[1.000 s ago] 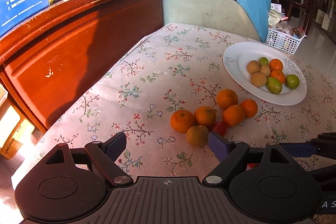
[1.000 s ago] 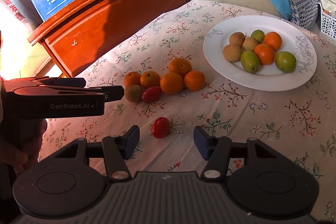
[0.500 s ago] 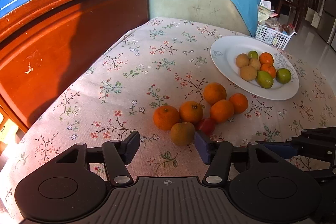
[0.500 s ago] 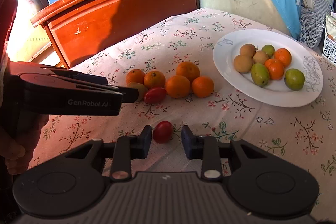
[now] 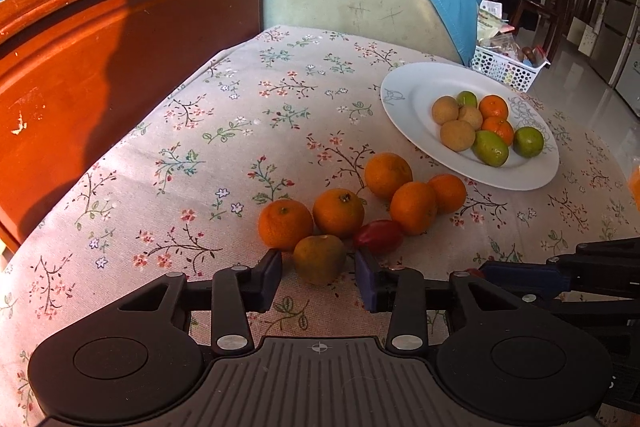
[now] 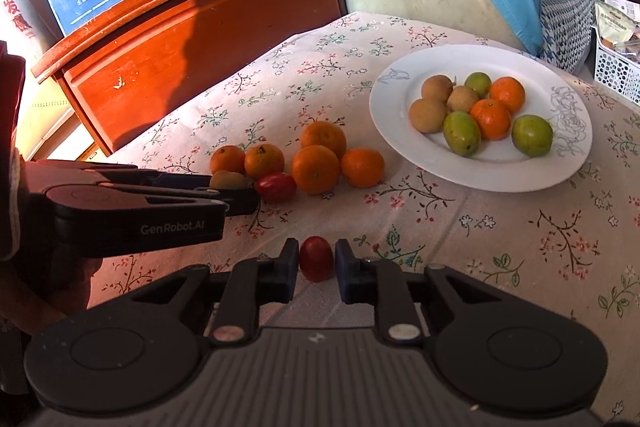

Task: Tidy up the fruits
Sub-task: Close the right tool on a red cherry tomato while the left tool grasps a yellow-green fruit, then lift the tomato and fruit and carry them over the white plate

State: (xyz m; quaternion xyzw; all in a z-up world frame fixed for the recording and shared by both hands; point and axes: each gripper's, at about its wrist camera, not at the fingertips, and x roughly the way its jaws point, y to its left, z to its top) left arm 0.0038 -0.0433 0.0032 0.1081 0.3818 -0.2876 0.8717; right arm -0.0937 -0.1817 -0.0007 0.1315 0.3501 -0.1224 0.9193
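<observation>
Now small red tomato [image 6: 316,259] (glossy, oval) between right tongs [image 6: 317,269].

counts: 1 white plate [image 6: 472,169] on the desk [image 6: 520,239]. on the plate: 3 brown round fruits [image 6: 427,115], 3 green fruits [image 6: 461,132], 2 oranges [image 6: 490,119], so 8 total. off the plate on the cloth: 5 oranges [image 6: 315,169] in a loose cluster, 1 dull olive-brown fruit [image 5: 319,259], 2 small red fruits [image 6: 316,258] (second one [image 6: 276,187] sits by the cluster). 8 loose too. 2 grippers in frame: left gripper [image 5: 318,277], right gripper [image 6: 317,267].
</observation>
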